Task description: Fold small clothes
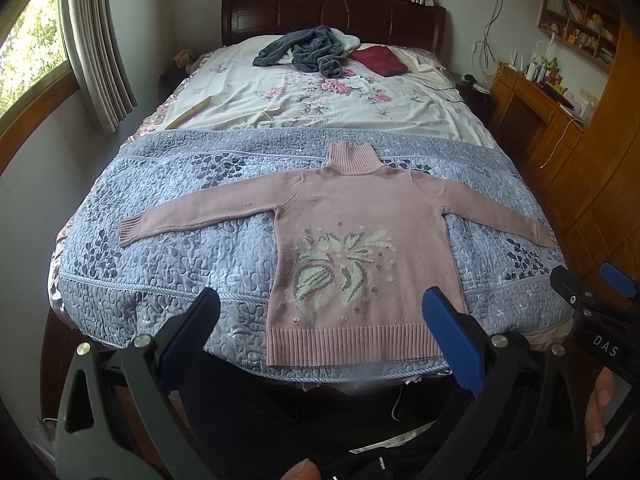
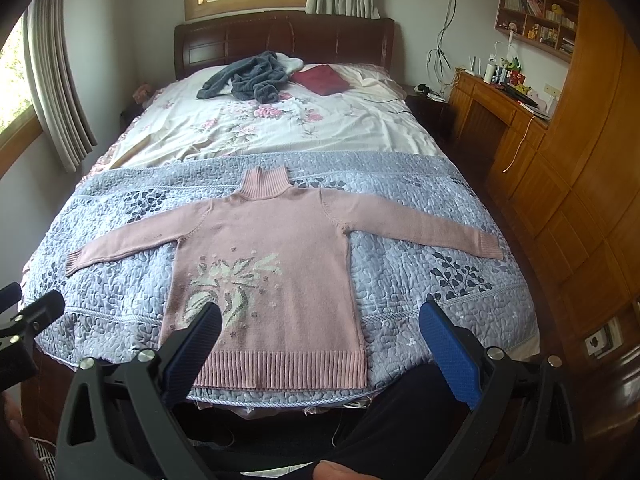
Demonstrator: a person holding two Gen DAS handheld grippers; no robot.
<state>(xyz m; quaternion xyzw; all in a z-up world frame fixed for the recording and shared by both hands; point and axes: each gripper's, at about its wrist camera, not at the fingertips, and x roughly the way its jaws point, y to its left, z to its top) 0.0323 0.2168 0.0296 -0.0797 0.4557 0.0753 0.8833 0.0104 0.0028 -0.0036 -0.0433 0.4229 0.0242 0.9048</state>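
Pink knit, a small turtleneck sweater [image 1: 360,236] [image 2: 272,256] lies flat and face up on the blue-grey quilt [image 1: 168,240] [image 2: 420,280] at the foot of the bed [image 1: 248,96] [image 2: 240,128]. Both sleeves stretch out sideways, the collar points toward the headboard [image 1: 332,12] [image 2: 280,40], and the ribbed hem sits near the quilt's front edge. A pale leaf-and-flower motif fills the chest.

Both grippers hang above the foot of the bed, apart from the cloth. The left gripper [image 1: 320,320] has its jaws spread wide and holds nothing; in its own view its fingers frame the lower part of the sweater, the right finger [image 1: 452,336] overlapping the hem's corner. The right gripper [image 2: 320,332] is likewise spread and empty, its left finger [image 2: 196,344] in front of the motif and hem, its other finger over bare quilt. Each gripper's tip shows at the edge of the other's view: the right gripper [image 1: 592,292] at the right, the left gripper [image 2: 28,316] at the left.

Further up, on the floral sheet [image 1: 304,100] [image 2: 280,120], a crumpled grey garment [image 1: 304,52] [image 2: 248,78] lies just beside a dark red cloth [image 1: 378,60] [image 2: 320,79]. Curtains [image 1: 92,48] [image 2: 52,92] hang at the windows on the left, and a wooden desk [image 1: 528,96] [image 2: 492,100] with shelves [image 1: 576,24] [image 2: 536,20] above stands on the right. A fingertip [image 1: 304,470] [image 2: 340,470] shows at the bottom of each view.
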